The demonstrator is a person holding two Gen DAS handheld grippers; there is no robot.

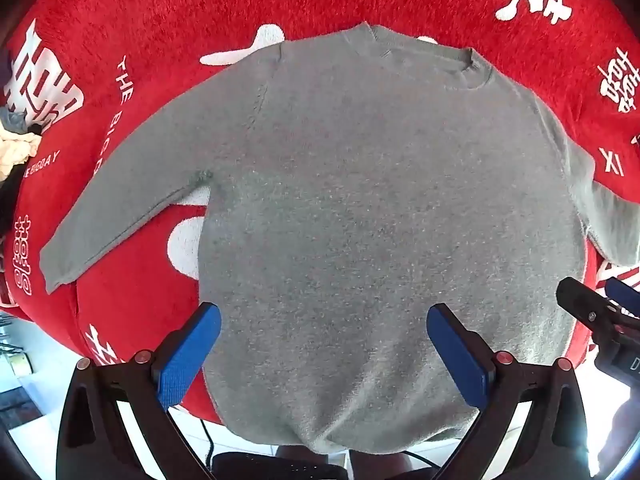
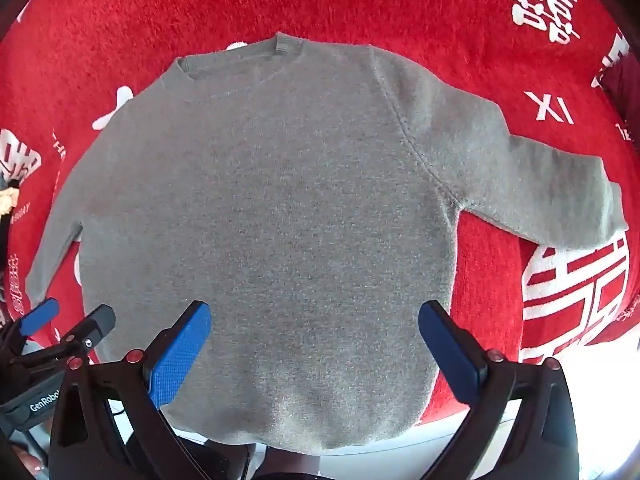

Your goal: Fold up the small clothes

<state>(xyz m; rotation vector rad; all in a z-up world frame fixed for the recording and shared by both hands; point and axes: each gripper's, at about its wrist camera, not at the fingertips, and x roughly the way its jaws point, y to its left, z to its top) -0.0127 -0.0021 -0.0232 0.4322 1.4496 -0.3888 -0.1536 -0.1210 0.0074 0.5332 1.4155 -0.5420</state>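
A small grey sweater (image 1: 360, 200) lies flat on a red cloth, neck far, hem hanging over the near table edge, both sleeves spread out to the sides. It also fills the right wrist view (image 2: 272, 220). My left gripper (image 1: 324, 332) is open and empty above the lower left part of the body. My right gripper (image 2: 314, 330) is open and empty above the lower right part. Each gripper shows at the edge of the other's view: the right one (image 1: 592, 304) and the left one (image 2: 72, 320).
A red fuzzy cloth with white characters (image 1: 160, 8) covers the table. A pile of other clothes (image 1: 16, 148) lies at the far left. The table's near edge and pale floor (image 2: 580, 380) show below the hem.
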